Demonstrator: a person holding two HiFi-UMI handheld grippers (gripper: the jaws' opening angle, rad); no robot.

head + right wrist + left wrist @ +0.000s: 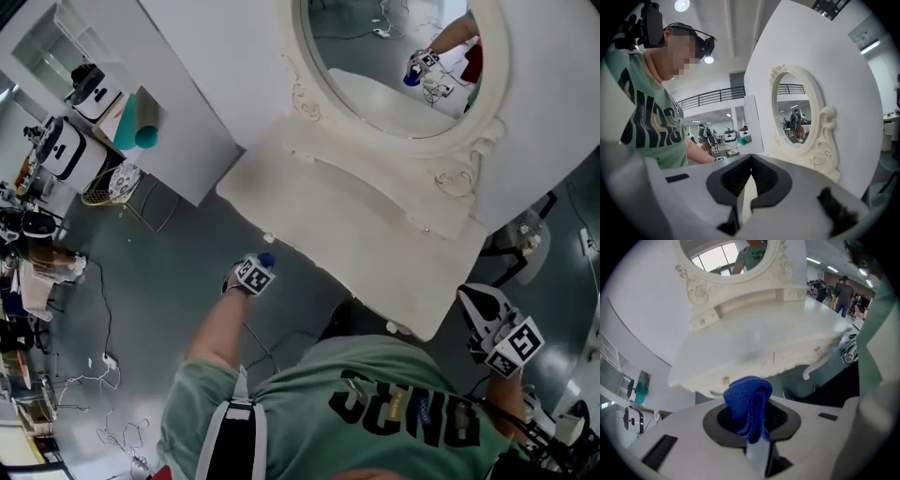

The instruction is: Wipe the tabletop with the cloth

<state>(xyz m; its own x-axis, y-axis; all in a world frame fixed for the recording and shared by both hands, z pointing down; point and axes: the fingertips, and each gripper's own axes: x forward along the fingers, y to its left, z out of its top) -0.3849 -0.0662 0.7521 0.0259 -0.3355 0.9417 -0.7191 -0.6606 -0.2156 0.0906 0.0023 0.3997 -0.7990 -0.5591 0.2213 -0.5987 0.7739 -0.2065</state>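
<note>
Left hand-held gripper (750,433) clamps blue cloth (747,399), barely showing overhead.

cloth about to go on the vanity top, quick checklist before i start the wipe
1. Cloth gripped: ok. The blue cloth sits bunched between the left gripper's jaws.
2. Cloth on the tabletop: not ok. The left gripper hangs off the front edge of the tabletop, over the floor.
3. Wipe path free: ok. Nothing shows standing on the tabletop in the head view.
4. Right gripper out of the way: ok. The right gripper is beyond the table's right end, jaws together and empty.
5. Where the dirt is: cannot tell. The white surface shows no clear marks.
</note>
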